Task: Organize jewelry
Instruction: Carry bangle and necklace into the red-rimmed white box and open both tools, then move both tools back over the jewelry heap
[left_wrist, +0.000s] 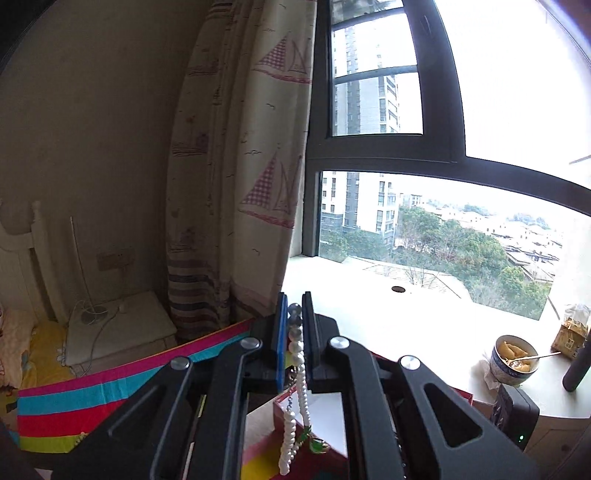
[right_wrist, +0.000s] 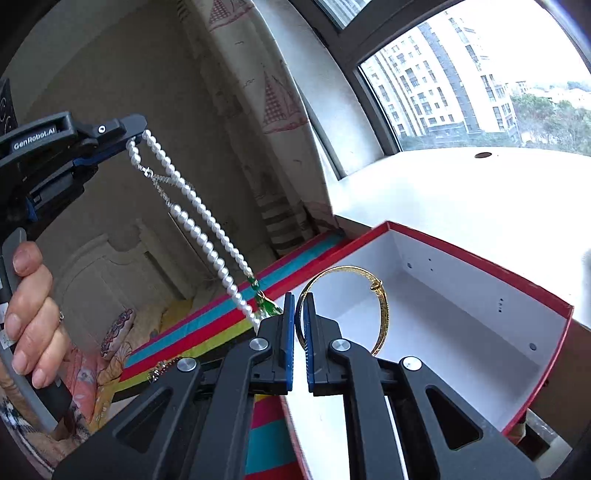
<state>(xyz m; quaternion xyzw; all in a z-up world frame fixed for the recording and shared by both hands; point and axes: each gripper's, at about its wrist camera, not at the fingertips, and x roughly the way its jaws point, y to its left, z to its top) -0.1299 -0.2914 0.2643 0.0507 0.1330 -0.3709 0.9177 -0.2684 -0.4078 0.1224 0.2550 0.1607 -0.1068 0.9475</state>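
Window ledge (right_wrist: 443, 192) behind; my left gripper (left_wrist: 295, 314) pinches pearl necklace (right_wrist: 207, 221) dangling, right gripper (right_wrist: 300, 314) clamps gold bangle (right_wrist: 382, 306) over red box (right_wrist: 480, 266).

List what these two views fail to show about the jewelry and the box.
- Pearl necklace: in the left wrist view, its lower end is cut off by the bottom edge.
- Gold bangle: in the right wrist view, its gripped section is hidden by the right tool.
- Red box: its near floor is hidden behind that tool's arms.
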